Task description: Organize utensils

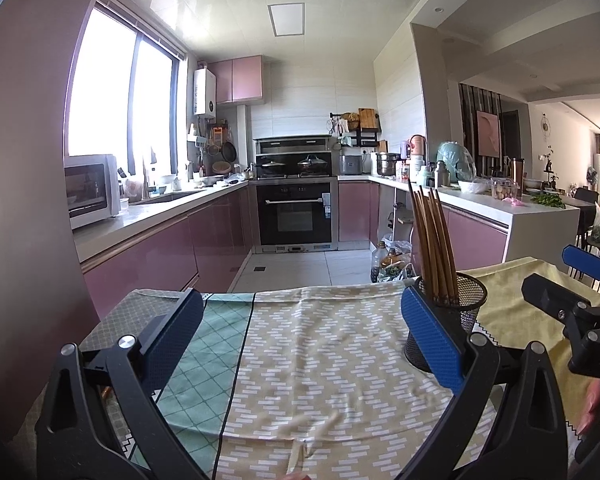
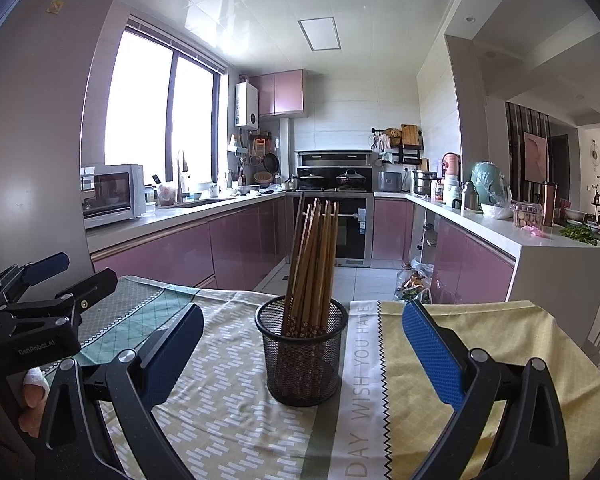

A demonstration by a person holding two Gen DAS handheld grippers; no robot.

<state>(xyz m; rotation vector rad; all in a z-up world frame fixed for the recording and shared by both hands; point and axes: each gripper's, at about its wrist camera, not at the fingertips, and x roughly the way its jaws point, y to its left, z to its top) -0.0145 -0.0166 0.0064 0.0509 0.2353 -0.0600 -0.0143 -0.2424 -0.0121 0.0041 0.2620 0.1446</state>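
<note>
Chopsticks [image 2: 312, 264]: upright in mesh holder [image 2: 302, 354], mid-tabletop [image 2: 500, 344], gathered tidily.
Left claw [image 1: 300, 336]: wide, empty.
Right claw [image 2: 302, 344]: wide, framing holder.

Free room and obstacles. In the right wrist view, a black mesh holder [image 2: 302, 350] stands upright at 6 o'clock of centre on the patterned tablecloth [image 2: 220, 400], directly between the spread fingers of the right gripper [image 2: 302, 350]; its wooden chopsticks [image 2: 314, 264] fan upward toward 12 o'clock, blocking any level pass above the rim. Bare cloth lies open at 4 and 8 o'clock of the holder. The left gripper [image 2: 66, 270] occupies the 9 o'clock edge. In the left wrist view, the cloth between the open fingers of that gripper is unobstructed, with the holder at 3 o'clock.
</note>
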